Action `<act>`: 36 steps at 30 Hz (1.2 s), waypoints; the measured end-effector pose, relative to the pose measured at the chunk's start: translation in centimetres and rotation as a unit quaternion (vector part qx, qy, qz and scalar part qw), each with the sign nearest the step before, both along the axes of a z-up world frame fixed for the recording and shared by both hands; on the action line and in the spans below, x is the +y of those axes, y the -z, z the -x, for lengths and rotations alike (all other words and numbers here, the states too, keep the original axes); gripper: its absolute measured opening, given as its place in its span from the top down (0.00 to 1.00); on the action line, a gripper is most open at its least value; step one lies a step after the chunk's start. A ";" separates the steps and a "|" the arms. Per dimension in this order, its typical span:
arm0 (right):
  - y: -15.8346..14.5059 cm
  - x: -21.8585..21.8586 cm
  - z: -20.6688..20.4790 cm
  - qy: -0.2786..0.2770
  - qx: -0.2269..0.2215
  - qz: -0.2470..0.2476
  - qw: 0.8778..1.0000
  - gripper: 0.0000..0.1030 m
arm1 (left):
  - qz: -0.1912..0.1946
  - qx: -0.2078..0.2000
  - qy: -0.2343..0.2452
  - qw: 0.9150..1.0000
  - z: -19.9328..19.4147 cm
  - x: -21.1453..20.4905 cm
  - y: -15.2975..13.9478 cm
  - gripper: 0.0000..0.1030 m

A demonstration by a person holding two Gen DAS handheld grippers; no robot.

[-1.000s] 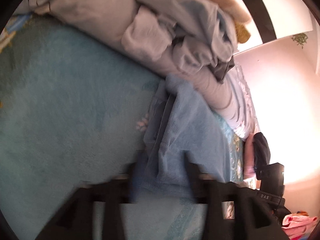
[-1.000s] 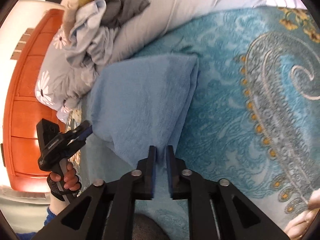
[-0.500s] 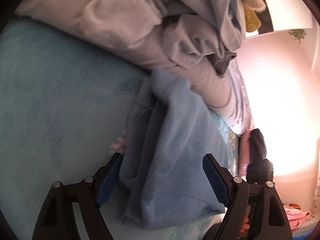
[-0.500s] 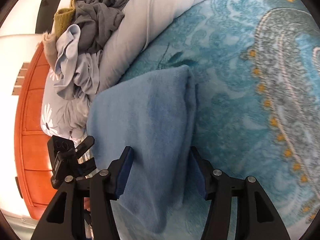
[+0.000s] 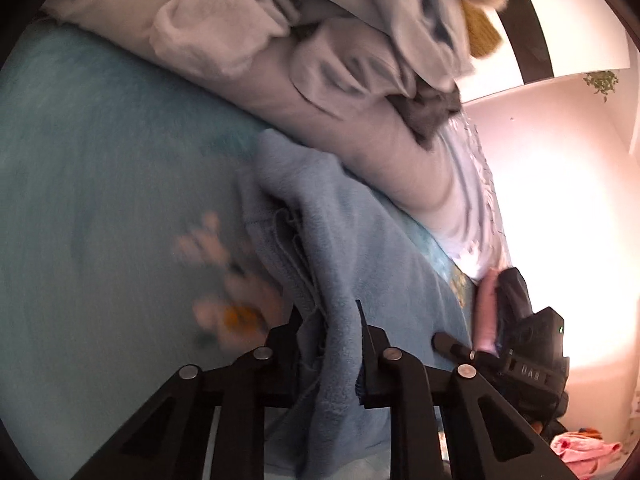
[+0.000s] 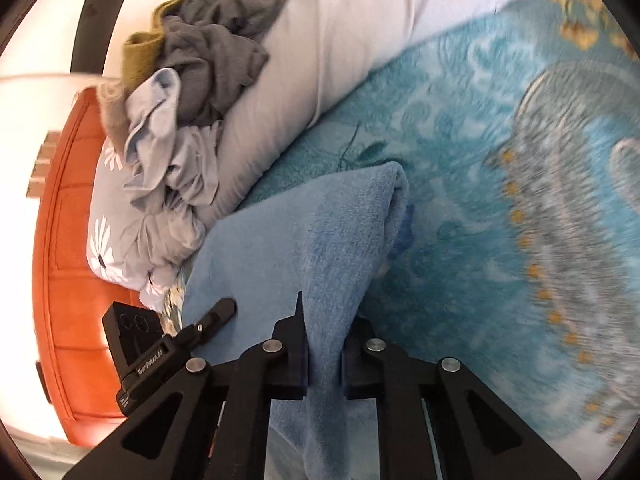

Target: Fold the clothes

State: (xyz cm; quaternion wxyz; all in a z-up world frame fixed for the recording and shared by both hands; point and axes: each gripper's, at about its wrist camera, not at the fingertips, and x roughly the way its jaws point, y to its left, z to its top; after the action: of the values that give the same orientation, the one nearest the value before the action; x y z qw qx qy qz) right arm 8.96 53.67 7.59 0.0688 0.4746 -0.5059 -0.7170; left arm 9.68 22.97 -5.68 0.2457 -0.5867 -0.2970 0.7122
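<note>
The blue towel (image 6: 316, 248) lies folded on the teal bed cover (image 6: 500, 184), just beside a long grey pillow (image 6: 332, 52). The left gripper (image 5: 326, 344) pinches one edge of it — the right gripper (image 6: 324, 348) pinches the other edge. A pile of loose clothes (image 6: 188, 80) sits on the pillow.

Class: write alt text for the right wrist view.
The right gripper is clamped on a folded blue towel lying on a teal patterned bedspread. Crumpled grey clothes sit on a pale bolster behind it; the left gripper touches the towel's other edge.
</note>
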 end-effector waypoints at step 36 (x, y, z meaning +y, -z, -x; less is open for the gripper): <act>-13.9 49.8 -23.2 0.051 0.041 -0.238 0.969 0.88 | -0.052 0.163 0.304 0.937 -5.2 54.2 -18.2 0.80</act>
State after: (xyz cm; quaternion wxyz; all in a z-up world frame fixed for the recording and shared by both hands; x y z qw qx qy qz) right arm 32.18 103.43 21.52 -0.0620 0.4209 -0.3408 -0.8384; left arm 14.91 77.12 12.51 0.5259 -0.5114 -0.0966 0.6727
